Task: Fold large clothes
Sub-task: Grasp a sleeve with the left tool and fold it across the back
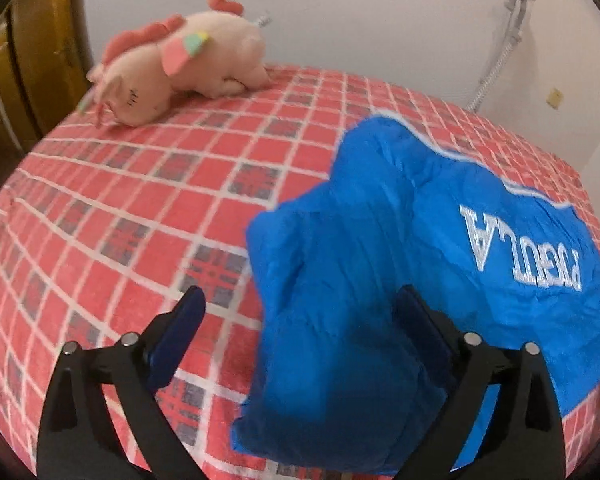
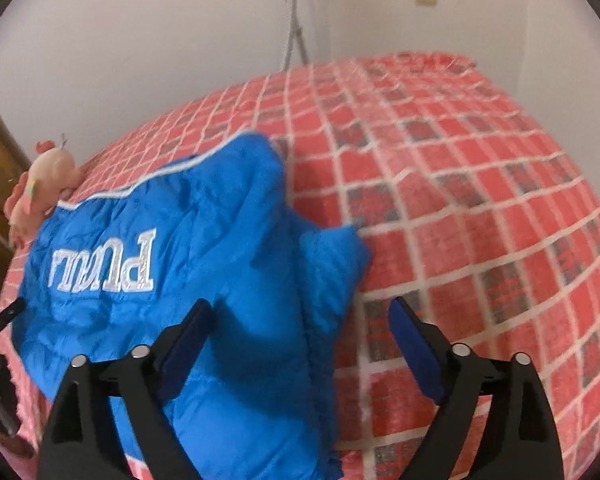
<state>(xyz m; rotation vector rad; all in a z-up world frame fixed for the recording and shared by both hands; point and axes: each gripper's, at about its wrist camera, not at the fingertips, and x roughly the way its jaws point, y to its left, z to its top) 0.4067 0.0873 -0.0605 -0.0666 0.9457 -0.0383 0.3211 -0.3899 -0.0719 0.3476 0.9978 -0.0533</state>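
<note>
A blue puffer jacket (image 1: 400, 248) with white lettering lies partly folded on the red checked bed (image 1: 140, 208), back side up. My left gripper (image 1: 300, 300) is open above the jacket's left folded edge, holding nothing. The jacket also shows in the right wrist view (image 2: 172, 248), with a folded sleeve (image 2: 332, 264) at its right side. My right gripper (image 2: 300, 308) is open over that sleeve edge, holding nothing. The left gripper's tip (image 2: 8, 312) shows at the left edge of the right wrist view.
A pink plush toy (image 1: 180, 64) lies at the far left of the bed, also seen in the right wrist view (image 2: 44, 184). A wooden door (image 1: 32, 60) stands left. White walls and a grey stand (image 1: 508, 28) are behind. The red checked bed cover (image 2: 480, 200) stretches right.
</note>
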